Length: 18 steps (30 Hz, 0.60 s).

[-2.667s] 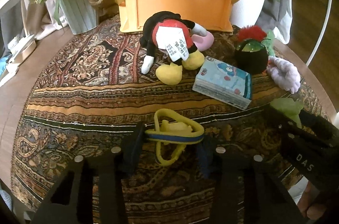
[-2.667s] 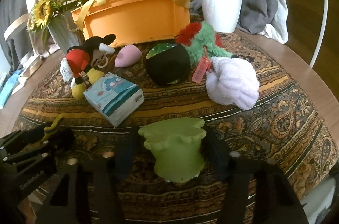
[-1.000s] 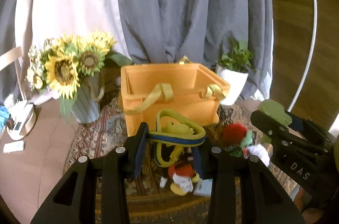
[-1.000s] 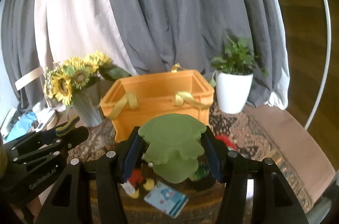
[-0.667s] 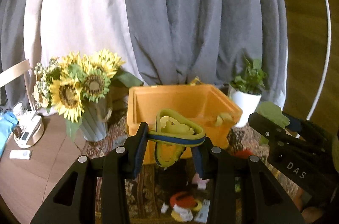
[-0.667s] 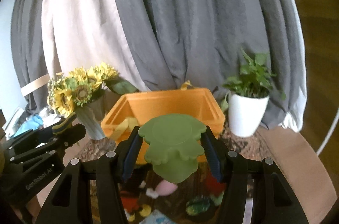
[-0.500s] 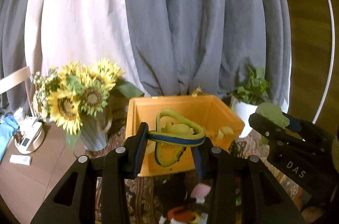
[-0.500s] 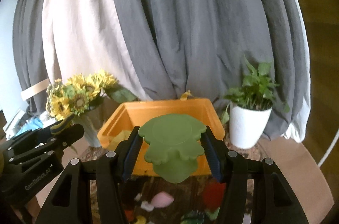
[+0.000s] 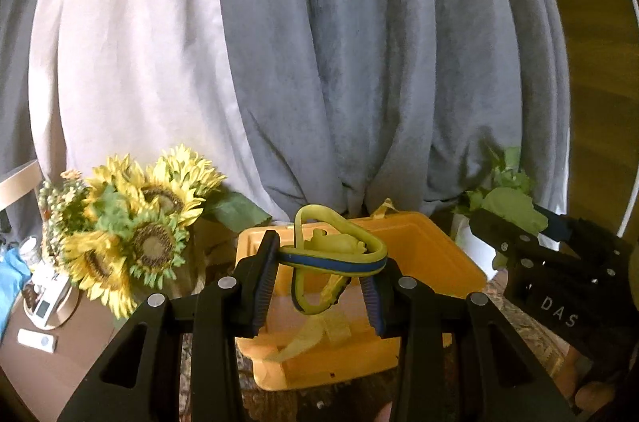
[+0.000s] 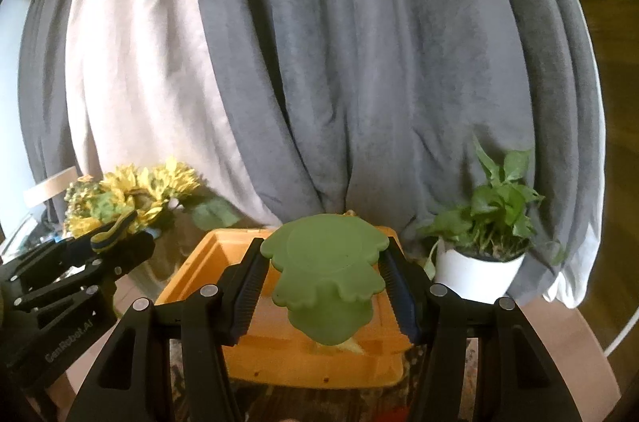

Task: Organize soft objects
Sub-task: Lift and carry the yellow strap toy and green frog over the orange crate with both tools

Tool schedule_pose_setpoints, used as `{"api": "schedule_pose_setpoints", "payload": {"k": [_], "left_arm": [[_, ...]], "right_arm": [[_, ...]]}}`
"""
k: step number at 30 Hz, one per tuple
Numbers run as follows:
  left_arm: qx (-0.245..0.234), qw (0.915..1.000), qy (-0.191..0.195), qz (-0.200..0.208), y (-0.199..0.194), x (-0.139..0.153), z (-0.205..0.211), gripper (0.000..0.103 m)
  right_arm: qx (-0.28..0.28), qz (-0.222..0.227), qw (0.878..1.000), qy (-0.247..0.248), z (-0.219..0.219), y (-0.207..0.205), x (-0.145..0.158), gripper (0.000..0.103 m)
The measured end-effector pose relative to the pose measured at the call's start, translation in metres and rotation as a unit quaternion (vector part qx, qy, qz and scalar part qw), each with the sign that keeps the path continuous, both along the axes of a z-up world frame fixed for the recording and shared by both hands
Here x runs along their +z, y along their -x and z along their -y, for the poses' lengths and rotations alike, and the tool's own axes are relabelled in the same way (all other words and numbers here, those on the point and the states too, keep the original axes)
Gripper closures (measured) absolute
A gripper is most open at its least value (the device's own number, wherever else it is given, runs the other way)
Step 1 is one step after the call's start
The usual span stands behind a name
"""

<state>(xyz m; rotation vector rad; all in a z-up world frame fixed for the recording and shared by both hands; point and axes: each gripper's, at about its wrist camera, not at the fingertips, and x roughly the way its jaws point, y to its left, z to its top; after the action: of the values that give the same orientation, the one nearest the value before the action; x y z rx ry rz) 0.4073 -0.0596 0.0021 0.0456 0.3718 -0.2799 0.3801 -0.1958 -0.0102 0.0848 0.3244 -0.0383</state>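
My left gripper (image 9: 325, 264) is shut on a yellow and blue soft ring toy (image 9: 333, 250), held in the air over the near part of the orange basket (image 9: 435, 254). In the right wrist view, my right gripper (image 10: 323, 272) is shut on a green soft toy (image 10: 325, 276) with a round flat top, also above the orange basket (image 10: 199, 282). The basket's yellow handles (image 9: 319, 336) hang inside it. Each gripper shows at the edge of the other's view: the right gripper (image 9: 507, 222) and the left gripper (image 10: 120, 226). The other toys on the table are hidden below.
A sunflower bouquet (image 9: 131, 234) stands left of the basket. A potted plant in a white pot (image 10: 479, 266) stands to its right. Grey and white curtains (image 9: 319, 62) hang behind. A patterned tablecloth (image 9: 519, 326) lies under the basket.
Both grippers rose and moved forward with their toys, from the tabletop to above the basket. The toys left on the table dropped out of view.
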Motion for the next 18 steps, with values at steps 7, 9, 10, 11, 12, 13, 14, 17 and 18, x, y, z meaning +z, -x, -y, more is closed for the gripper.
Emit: {"api": "schedule_pose_setpoints", "payload": {"k": [7, 9, 10, 11, 12, 13, 14, 17, 18], "left_arm": [[0.013, 0.9997, -0.009, -0.018, -0.041, -0.013, 0.003, 0.065], [0.015, 0.9995, -0.014, -0.025, -0.051, -0.019, 0.004, 0.065], [0.014, 0.9993, -0.016, -0.031, -0.057, -0.021, 0.005, 0.065], [0.015, 0.9991, -0.017, -0.035, -0.061, -0.024, 0.005, 0.065], [0.015, 0.9989, -0.019, -0.039, -0.066, -0.027, 0.006, 0.065], [0.014, 0.9987, -0.021, -0.043, -0.070, -0.029, 0.007, 0.065], [0.013, 0.9984, -0.024, -0.048, -0.076, -0.032, 0.008, 0.064], [0.004, 0.9976, -0.030, -0.062, -0.089, -0.040, 0.012, 0.064], [0.003, 0.9973, -0.030, -0.066, -0.092, -0.042, 0.013, 0.064]], "right_arm": [[-0.006, -0.035, 0.999, -0.010, -0.001, -0.046, -0.011, 0.045], [-0.010, -0.049, 0.999, -0.014, 0.001, -0.059, -0.017, 0.045], [-0.010, -0.057, 0.998, -0.017, 0.001, -0.065, -0.020, 0.045], [-0.011, -0.066, 0.998, -0.021, 0.002, -0.072, -0.024, 0.045], [-0.012, -0.073, 0.997, -0.023, 0.002, -0.078, -0.028, 0.045], [-0.013, -0.080, 0.996, -0.024, 0.003, -0.082, -0.031, 0.045], [-0.014, -0.088, 0.996, -0.024, 0.004, -0.089, -0.035, 0.045], [-0.020, -0.108, 0.994, -0.025, 0.005, -0.102, -0.043, 0.045], [-0.021, -0.113, 0.993, -0.026, 0.005, -0.104, -0.046, 0.045]]}}
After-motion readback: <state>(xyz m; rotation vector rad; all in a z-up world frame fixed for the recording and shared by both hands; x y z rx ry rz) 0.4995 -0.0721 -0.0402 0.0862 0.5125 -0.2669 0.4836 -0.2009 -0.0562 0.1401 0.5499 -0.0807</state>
